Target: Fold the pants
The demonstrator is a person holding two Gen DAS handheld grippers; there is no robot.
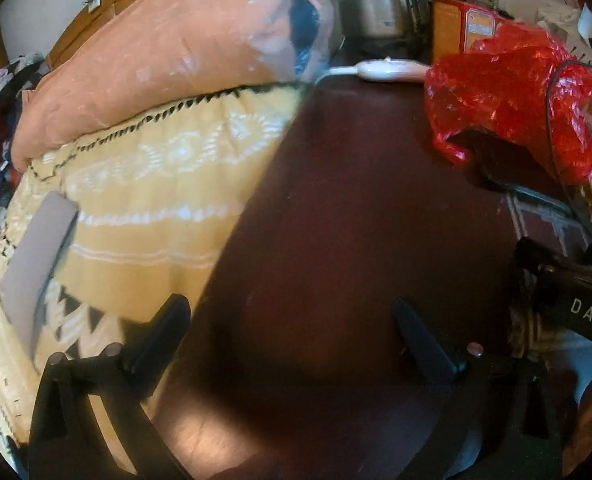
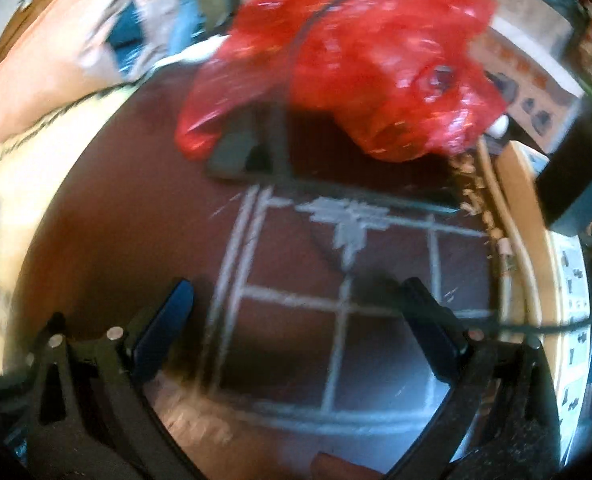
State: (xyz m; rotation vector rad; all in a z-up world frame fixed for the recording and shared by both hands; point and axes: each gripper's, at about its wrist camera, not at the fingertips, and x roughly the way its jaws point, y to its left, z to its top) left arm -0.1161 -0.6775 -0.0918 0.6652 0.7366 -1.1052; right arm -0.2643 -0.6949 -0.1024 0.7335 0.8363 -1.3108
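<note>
Both the left gripper (image 1: 296,328) and the right gripper (image 2: 300,312) are hovering wide open and empty, likely readying a grasp, over the dark maroon pants (image 1: 356,220) spreading just beneath and ahead of their fingers.

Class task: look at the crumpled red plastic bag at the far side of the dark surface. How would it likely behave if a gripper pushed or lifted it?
The red plastic bag looks thin and crinkled, so it would probably crumple, not slide whole. It is likely light. Its glossy film may slip.
</note>
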